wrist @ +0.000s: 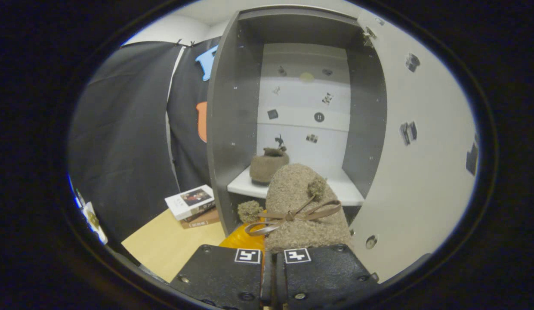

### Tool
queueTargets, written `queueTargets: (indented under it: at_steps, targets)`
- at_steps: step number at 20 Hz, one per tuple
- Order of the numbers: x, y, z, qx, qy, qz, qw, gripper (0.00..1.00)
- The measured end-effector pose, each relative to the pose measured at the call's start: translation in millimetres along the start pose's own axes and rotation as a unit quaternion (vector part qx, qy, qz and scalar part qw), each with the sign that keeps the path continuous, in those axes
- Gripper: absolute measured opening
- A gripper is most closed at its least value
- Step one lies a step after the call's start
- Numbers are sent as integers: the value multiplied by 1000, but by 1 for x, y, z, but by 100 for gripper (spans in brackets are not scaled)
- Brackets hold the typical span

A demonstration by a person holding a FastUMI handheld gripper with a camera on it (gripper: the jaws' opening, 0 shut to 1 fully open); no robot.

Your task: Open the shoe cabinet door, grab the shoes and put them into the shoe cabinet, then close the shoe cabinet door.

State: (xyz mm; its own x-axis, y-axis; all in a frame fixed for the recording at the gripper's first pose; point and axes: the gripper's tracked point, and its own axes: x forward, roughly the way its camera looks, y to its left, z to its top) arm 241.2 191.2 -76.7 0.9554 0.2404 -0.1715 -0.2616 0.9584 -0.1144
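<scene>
We are pinching the second shoe (303, 211) in our nearly closed claw (273, 258), toe pointing ahead toward the cabinet shelf (348, 189), where the first shoe (268, 165) is sitting left.

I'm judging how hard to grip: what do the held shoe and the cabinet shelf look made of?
Shoe, held in the gripper: fuzzy knit or fleece, apparently soft, with a smooth ribbon bow. Shelf: smooth white board, probably laminate, with a hard flat edge.
</scene>
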Motion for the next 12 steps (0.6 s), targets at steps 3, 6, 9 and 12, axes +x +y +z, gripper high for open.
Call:
queueTargets:
  at_steps: [3, 6, 9, 12]
  targets:
    - [21, -7, 47, -1, -24, -8, 1000, 7]
    - [51, -10, 82, -11, -45, -14, 999, 7]
    - [84, -15, 111, -11, -55, -15, 998, 7]
    - [125, -24, 126, -3, -52, -17, 998, 7]
